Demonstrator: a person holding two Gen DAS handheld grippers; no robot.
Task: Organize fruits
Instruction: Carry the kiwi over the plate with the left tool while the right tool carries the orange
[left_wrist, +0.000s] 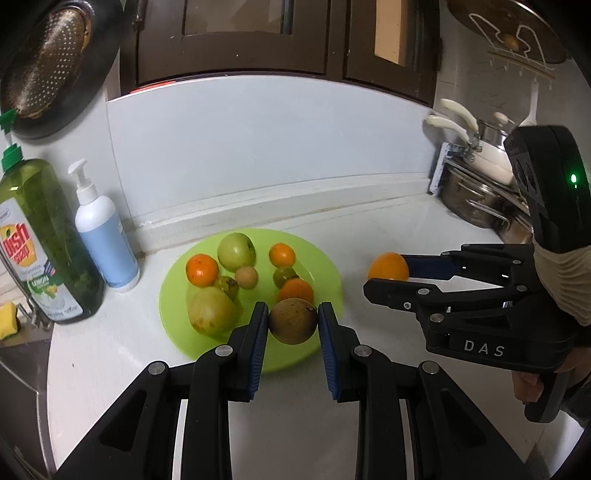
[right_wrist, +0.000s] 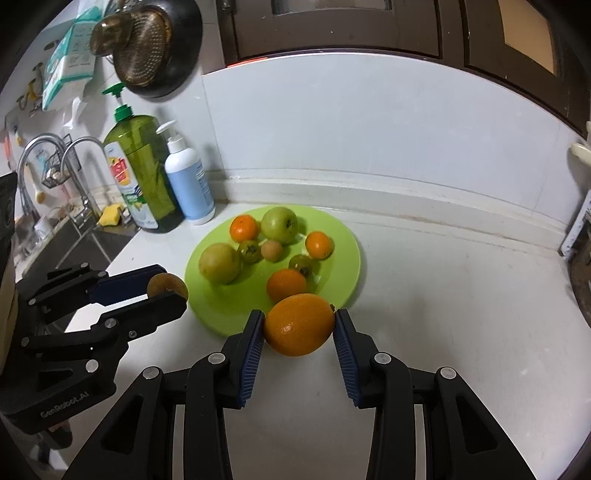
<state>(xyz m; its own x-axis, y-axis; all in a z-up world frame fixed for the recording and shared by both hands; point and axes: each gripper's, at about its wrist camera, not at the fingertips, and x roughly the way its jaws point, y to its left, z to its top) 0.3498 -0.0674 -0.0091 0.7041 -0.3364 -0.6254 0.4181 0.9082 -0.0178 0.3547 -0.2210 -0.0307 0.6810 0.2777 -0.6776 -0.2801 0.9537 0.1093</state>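
A lime green plate (left_wrist: 328, 273) (right_wrist: 347, 266) on the white counter holds several fruits: small oranges, a green apple (left_wrist: 236, 250) (right_wrist: 279, 224), a pear (left_wrist: 210, 312) (right_wrist: 218, 263) and small greenish fruits. My left gripper (left_wrist: 293, 320) (right_wrist: 166, 293) is shut on a brown round fruit (left_wrist: 293, 320) (right_wrist: 167, 285) at the plate's near edge. My right gripper (right_wrist: 299, 325) (left_wrist: 388, 275) is shut on a large orange (right_wrist: 298, 324) (left_wrist: 388, 266), held just to the right of the plate.
A green dish soap bottle (left_wrist: 44, 240) (right_wrist: 144, 181) and a white and blue pump bottle (left_wrist: 105, 236) (right_wrist: 189, 181) stand left of the plate. A sink with faucets (right_wrist: 55, 155) lies further left. Pots and pans (left_wrist: 476, 181) sit at the right by the wall.
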